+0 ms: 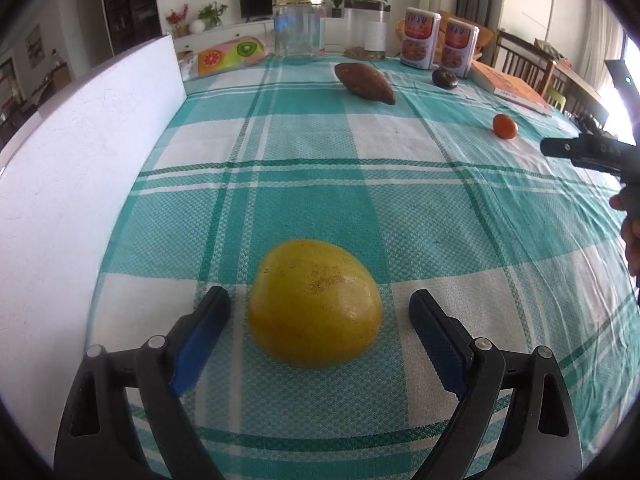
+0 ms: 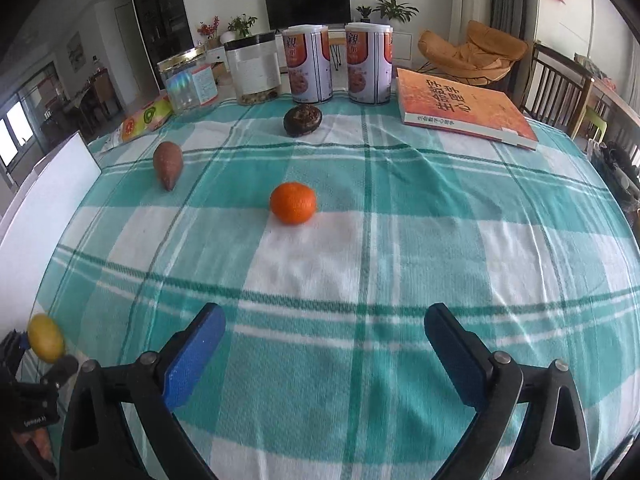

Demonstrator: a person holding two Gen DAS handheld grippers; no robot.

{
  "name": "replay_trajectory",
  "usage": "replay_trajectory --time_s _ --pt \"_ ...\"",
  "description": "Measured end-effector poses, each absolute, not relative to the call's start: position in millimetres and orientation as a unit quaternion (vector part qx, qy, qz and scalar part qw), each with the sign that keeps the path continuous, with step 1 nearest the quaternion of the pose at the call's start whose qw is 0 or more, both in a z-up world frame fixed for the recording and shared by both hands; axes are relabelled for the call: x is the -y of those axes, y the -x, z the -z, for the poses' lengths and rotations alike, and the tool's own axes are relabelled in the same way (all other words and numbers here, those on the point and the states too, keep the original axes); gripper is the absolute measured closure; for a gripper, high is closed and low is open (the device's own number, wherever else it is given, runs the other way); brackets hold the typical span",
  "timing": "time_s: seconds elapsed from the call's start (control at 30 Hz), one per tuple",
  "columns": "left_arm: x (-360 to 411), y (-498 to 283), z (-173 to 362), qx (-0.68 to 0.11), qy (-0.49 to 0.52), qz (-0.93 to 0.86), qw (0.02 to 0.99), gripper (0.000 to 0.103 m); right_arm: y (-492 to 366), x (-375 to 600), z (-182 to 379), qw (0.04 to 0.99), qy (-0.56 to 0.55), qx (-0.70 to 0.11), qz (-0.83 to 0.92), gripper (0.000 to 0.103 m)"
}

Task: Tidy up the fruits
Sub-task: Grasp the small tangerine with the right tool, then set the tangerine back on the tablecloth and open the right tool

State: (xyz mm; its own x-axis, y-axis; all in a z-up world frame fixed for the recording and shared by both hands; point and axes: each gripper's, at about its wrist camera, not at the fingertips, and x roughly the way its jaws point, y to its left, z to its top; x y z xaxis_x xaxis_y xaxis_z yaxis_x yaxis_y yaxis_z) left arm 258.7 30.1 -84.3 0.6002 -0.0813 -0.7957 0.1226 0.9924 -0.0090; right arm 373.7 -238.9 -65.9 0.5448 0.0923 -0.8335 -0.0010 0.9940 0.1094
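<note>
A large yellow fruit [image 1: 314, 304] lies on the checked tablecloth between the open fingers of my left gripper [image 1: 320, 316], which do not touch it; it also shows at the far left of the right wrist view [image 2: 46, 338]. A small orange [image 2: 293, 203] lies mid-table, well ahead of my open, empty right gripper [image 2: 324, 328]; it also shows in the left wrist view [image 1: 505, 126]. A brown sweet potato [image 1: 364, 83] and a dark round fruit [image 2: 303, 119] lie further back.
A white board [image 1: 80, 168] stands along the left edge. At the back stand a clear jar [image 1: 298, 26], a second jar [image 2: 252, 68], two cans [image 2: 340, 64] and a fruit-printed pouch [image 1: 230, 54]. An orange book [image 2: 460, 108] lies back right.
</note>
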Motion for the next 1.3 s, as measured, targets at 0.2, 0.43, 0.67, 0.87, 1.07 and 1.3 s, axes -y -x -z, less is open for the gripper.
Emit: replay_trajectory --time_s 0.2,0.43,0.67,0.87,1.07,1.3 --pt "-30 -259 84 -0.444 -0.023 0.056 0.894 0.009 -426 232 85 0.871 -0.107 -0.480 0.000 0.035" --pt "-30 -260 84 -0.444 -0.022 0.056 0.894 0.008 -414 194 82 0.879 -0.005 -0.476 -0.035 0.072" --pt "-30 -260 84 -0.444 -0.023 0.056 0.894 0.008 -323 188 58 0.883 -0.046 -0.459 -0.090 0.072" --pt "-30 -260 84 -0.445 -0.023 0.056 0.894 0.008 -237 161 56 0.879 -0.008 -0.464 -0.109 0.071" --pt "-30 -260 85 -0.445 -0.023 0.056 0.894 0.008 -220 144 81 0.884 0.030 -0.457 -0.092 0.068" --pt "-30 -260 84 -0.445 -0.023 0.056 0.894 0.008 -225 148 85 0.886 0.013 -0.454 -0.088 0.036"
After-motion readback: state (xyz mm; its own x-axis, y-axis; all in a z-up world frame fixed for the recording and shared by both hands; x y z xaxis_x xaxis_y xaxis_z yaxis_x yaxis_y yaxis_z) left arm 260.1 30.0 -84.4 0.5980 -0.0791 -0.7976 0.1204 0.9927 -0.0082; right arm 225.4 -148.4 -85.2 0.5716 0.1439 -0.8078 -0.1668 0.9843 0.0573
